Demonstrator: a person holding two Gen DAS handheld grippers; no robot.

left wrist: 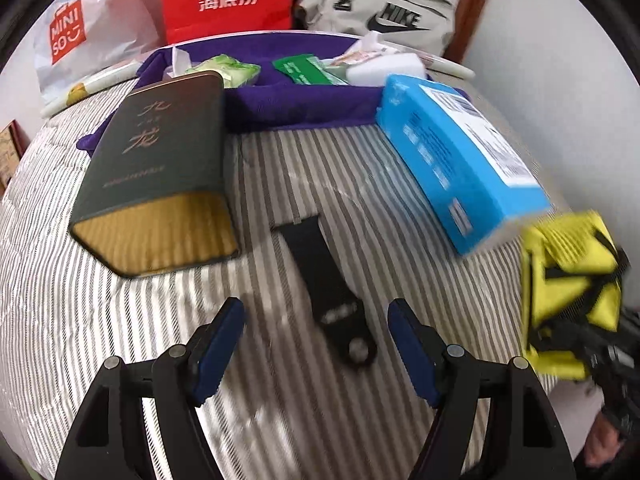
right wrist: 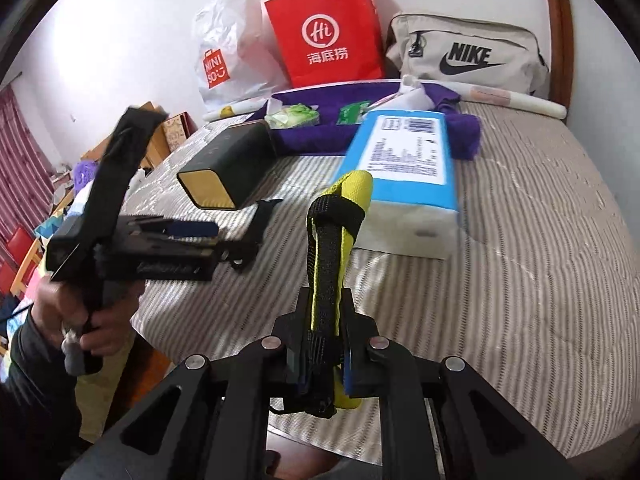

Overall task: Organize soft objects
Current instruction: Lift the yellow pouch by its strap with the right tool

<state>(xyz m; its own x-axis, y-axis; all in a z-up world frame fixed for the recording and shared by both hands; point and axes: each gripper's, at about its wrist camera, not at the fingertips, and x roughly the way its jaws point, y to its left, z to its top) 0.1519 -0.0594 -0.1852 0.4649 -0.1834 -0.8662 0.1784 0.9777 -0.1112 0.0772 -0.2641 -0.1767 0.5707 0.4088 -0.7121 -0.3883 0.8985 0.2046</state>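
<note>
Pinching a soft, light yellow pouch (right wrist: pixel 338 264) by its black webbing strap, the right tongs (right wrist: pixel 324 364) hold it above the striped bed (right wrist: pixel 520 240), while the left tongs (left wrist: pixel 316 344) gape empty over a black strap (left wrist: pixel 320 280).

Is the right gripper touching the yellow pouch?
Touching: the right wrist view shows the right gripper jaws clamped on the yellow pouch.

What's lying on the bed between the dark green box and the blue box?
A flat black strap piece on the striped bedcover, seen in the left wrist view.
</note>
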